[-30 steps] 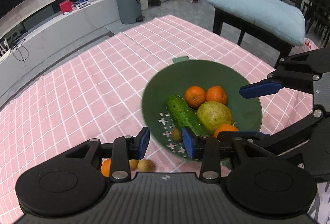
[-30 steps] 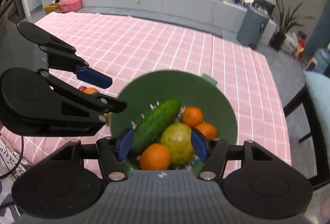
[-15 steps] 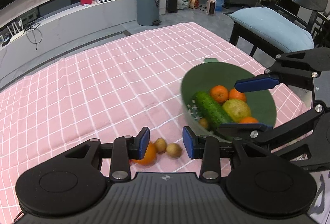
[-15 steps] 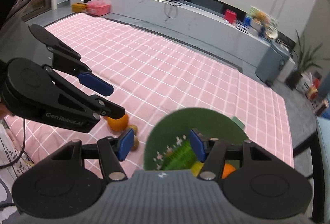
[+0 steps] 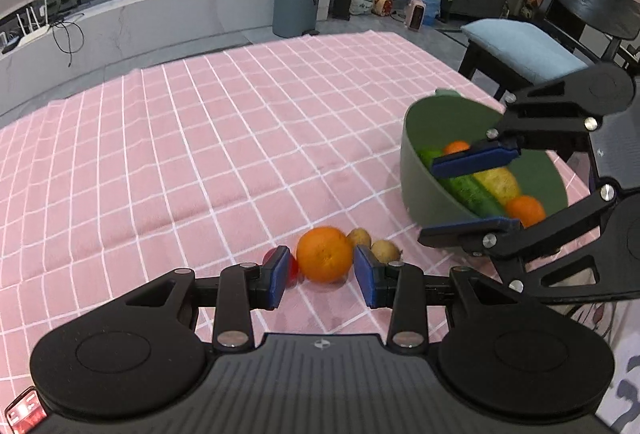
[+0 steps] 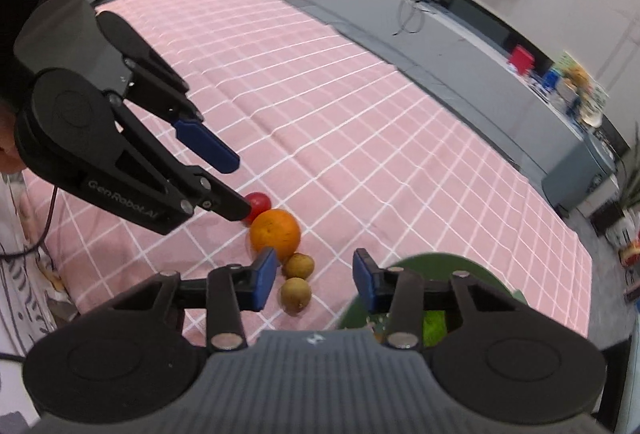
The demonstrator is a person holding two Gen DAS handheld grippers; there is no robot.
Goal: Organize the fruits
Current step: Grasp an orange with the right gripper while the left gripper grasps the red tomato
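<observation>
Bowl [image 5: 424,194], already holding produce, sits right of the loose orange [image 5: 325,254]. Left gripper [image 5: 322,276] brackets that orange with pads apart, untouching; right gripper [image 6: 314,280] is closing, empty. Next: lower, squeeze, carry bowlward.

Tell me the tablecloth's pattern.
The tablecloth is pink with a white grid; clearest in the left wrist view.

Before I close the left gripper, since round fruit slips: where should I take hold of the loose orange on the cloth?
Grip the orange across its widest middle, coming down from above and the near side. The left gripper already straddles it there, pads not touching yet. A red fruit touches its far-left side and two small brown fruits crowd its right, so keep the fingers clear of them.
</observation>
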